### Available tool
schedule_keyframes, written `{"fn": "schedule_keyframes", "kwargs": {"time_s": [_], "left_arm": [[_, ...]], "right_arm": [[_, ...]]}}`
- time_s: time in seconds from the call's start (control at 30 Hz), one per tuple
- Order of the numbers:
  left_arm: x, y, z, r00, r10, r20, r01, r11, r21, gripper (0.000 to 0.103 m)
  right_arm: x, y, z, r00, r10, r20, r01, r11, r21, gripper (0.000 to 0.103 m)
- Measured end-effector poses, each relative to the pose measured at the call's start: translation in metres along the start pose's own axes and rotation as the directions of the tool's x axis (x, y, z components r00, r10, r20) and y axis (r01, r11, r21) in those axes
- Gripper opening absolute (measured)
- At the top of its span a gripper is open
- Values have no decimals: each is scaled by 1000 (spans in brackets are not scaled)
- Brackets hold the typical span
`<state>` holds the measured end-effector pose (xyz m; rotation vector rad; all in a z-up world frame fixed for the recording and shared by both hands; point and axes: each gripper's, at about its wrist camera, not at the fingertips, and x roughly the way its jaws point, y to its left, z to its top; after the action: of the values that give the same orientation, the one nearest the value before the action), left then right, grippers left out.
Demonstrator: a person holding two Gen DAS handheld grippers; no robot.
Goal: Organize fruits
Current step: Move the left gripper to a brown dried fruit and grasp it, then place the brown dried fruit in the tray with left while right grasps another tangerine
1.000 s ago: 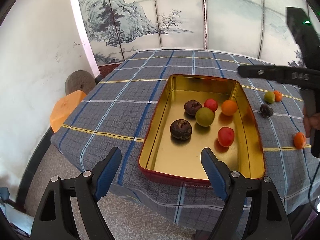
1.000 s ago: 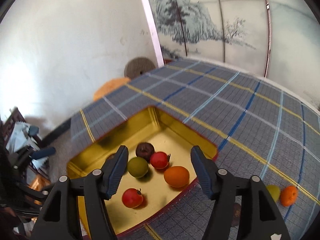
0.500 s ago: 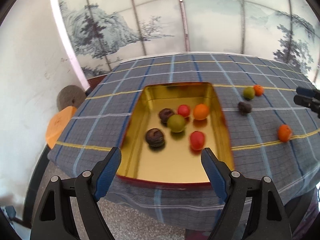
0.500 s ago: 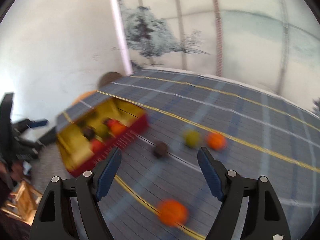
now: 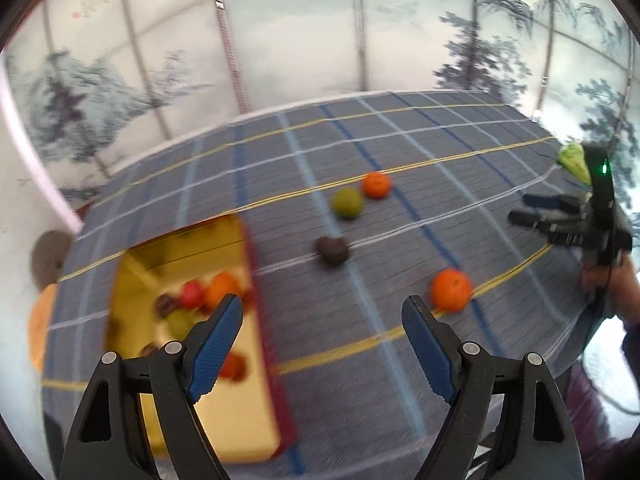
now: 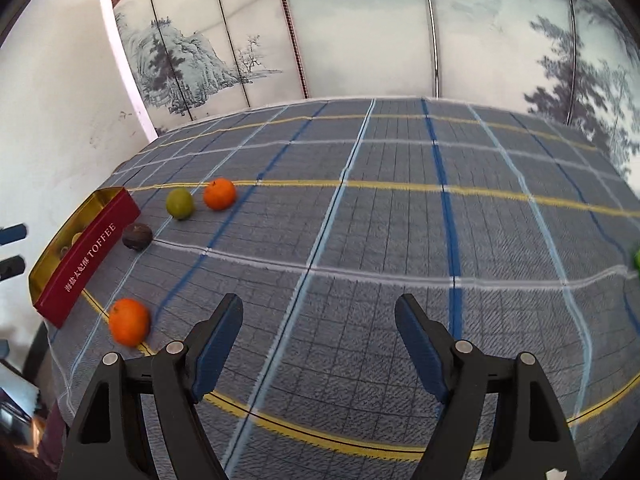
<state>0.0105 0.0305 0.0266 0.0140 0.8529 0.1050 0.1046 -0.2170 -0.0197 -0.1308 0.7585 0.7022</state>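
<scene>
A gold tin with red sides (image 5: 256, 412) (image 6: 88, 256) holds several red, orange, green and dark fruits. On the checked cloth lie a near orange (image 5: 451, 289) (image 6: 129, 321), a dark fruit (image 5: 331, 249) (image 6: 137, 236), a green fruit (image 5: 347, 202) (image 6: 180, 203) and a far orange (image 5: 376, 185) (image 6: 219, 194). My left gripper (image 5: 322, 340) is open and empty above the near edge, the near orange just right of it. My right gripper (image 6: 319, 340) is open and empty over bare cloth; it also shows in the left wrist view (image 5: 536, 210).
A painted folding screen (image 6: 360, 28) stands behind the table. A green object (image 6: 636, 258) sits at the cloth's far right edge. An orange stool (image 5: 40, 328) and a round grey object (image 5: 50, 256) stand left of the table by the white wall.
Both views have swung right, away from the tin and toward the loose fruits. The right gripper has moved off the tin to the bare cloth. Both stay open.
</scene>
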Motion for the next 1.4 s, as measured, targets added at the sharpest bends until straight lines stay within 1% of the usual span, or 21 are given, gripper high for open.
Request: {"fn": "schedule_keyframes", "kwargs": {"time_s": [0.07,0.13,0.17,0.23,0.3,0.43,0.57,0.6,0.63,0.67,0.7,0.73,0.8,0.87,1.03,1.13,1.2,1.23,1.33,1.4], "left_arm": [[17,-3,12,999,-26,-36,26,1000,6,77],[39,-5,25,993,-80,-84,80,997,-7,74],[48,-4,29,991,-90,-103,88,996,-19,74],[70,-2,36,985,-93,-148,86,995,-54,73],[88,2,40,980,-97,-175,82,992,-91,73],[112,10,43,972,-116,-203,86,985,-150,73],[132,12,44,965,-120,-232,83,983,-166,73],[138,12,43,964,-123,-236,83,982,-171,70],[141,13,42,962,-130,-239,89,980,-176,60],[145,14,42,960,-137,-246,92,979,-184,44],[147,15,41,964,-126,-233,82,978,-192,38],[147,17,41,963,-152,-224,105,972,-211,36],[145,18,39,961,-173,-217,119,964,-237,35],[141,14,37,961,-161,-225,105,965,-240,35],[98,-1,25,977,-149,-149,110,964,-241,35],[68,0,20,983,-154,-102,121,953,-276,35],[54,3,17,982,-167,-86,135,945,-297,35],[46,4,14,983,-165,-78,134,943,-304,35],[28,7,8,983,-171,-61,143,937,-318,35],[16,10,2,984,-168,-49,144,935,-324,35]], "right_arm": [[5,0,-3,1000,11,-4,-11,1000,-1,76],[3,1,-4,1000,24,4,-24,1000,-19,76],[3,0,-3,999,33,10,-33,999,-18,76],[2,-1,-3,999,48,16,-48,999,-11,76],[1,-2,-4,998,63,19,-63,998,-10,76],[-1,1,-5,996,89,25,-88,996,-26,76],[-2,0,-5,993,110,31,-110,994,-23,77],[-2,0,-5,993,114,33,-113,993,-23,77],[-3,0,-5,993,116,35,-115,993,-22,77],[-3,0,-5,992,119,37,-118,993,-22,77],[-3,-1,-5,992,122,36,-121,992,-22,78],[-2,-1,-5,992,125,35,-124,992,-22,78],[-1,-1,-5,991,127,34,-126,992,-21,78],[-1,-2,-4,992,124,36,-124,992,-14,79],[1,0,-3,992,121,22,-121,992,-21,79],[-6,17,-3,978,210,16,-208,976,-68,79],[-11,39,-4,959,283,2,-281,952,-122,79],[-11,54,-6,950,313,-20,-312,936,-160,79],[-7,86,-9,939,339,-63,-344,910,-231,79],[-2,99,-9,933,349,-85,-359,900,-247,79]]}}
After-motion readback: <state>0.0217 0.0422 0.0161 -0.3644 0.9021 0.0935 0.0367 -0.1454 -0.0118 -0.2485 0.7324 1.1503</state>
